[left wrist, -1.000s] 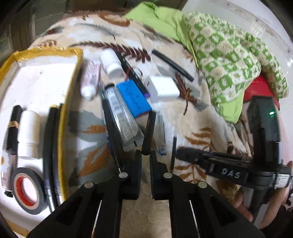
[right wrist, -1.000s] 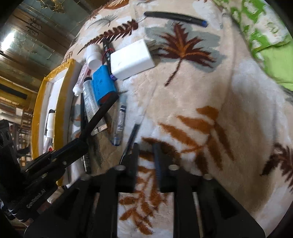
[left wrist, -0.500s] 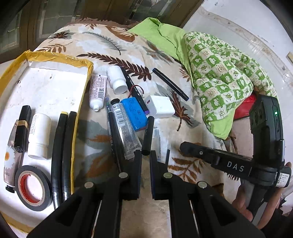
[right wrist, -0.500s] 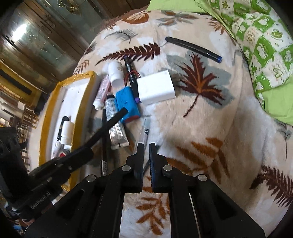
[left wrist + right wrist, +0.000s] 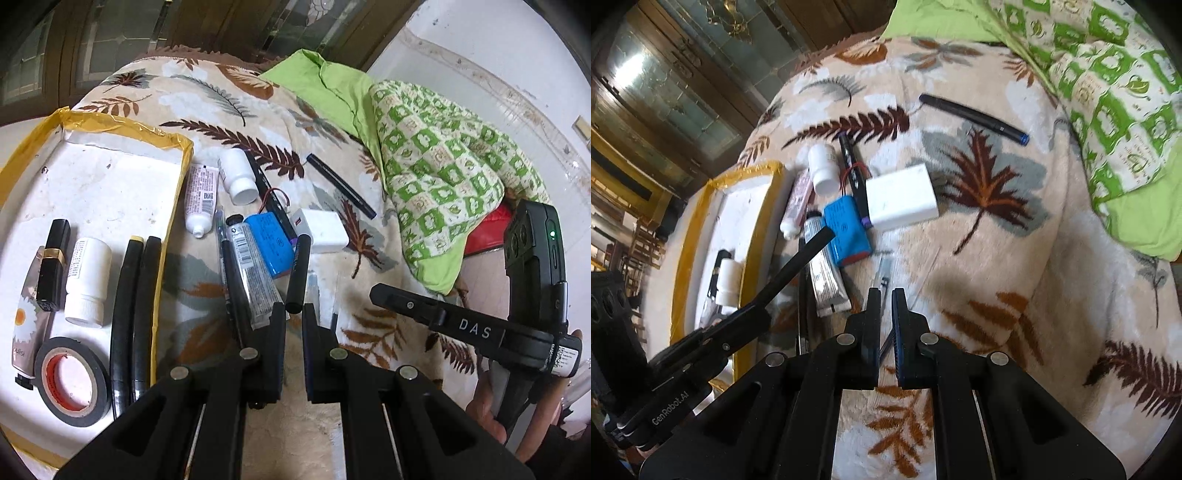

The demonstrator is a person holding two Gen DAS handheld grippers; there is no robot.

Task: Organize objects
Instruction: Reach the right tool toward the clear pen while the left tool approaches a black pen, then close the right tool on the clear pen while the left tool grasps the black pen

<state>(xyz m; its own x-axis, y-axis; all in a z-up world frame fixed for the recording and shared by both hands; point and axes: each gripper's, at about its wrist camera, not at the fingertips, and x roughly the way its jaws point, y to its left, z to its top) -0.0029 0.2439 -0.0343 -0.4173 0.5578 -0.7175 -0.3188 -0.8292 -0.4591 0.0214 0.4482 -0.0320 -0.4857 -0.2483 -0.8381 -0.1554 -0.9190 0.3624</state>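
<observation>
In left hand-held gripper (image 5: 293, 314): black matte cylindrical marker (image 5: 298, 273).

Both wrist views look down closely, sharing the blue battery pack (image 5: 269, 243) (image 5: 846, 235).

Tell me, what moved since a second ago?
Both tools rose away from the blanket. The left tool still grips the black stick and has lifted it. The right tool closed its fingers; I cannot tell whether it caught anything. The things lying on the blanket and in the tray stayed put.
</observation>
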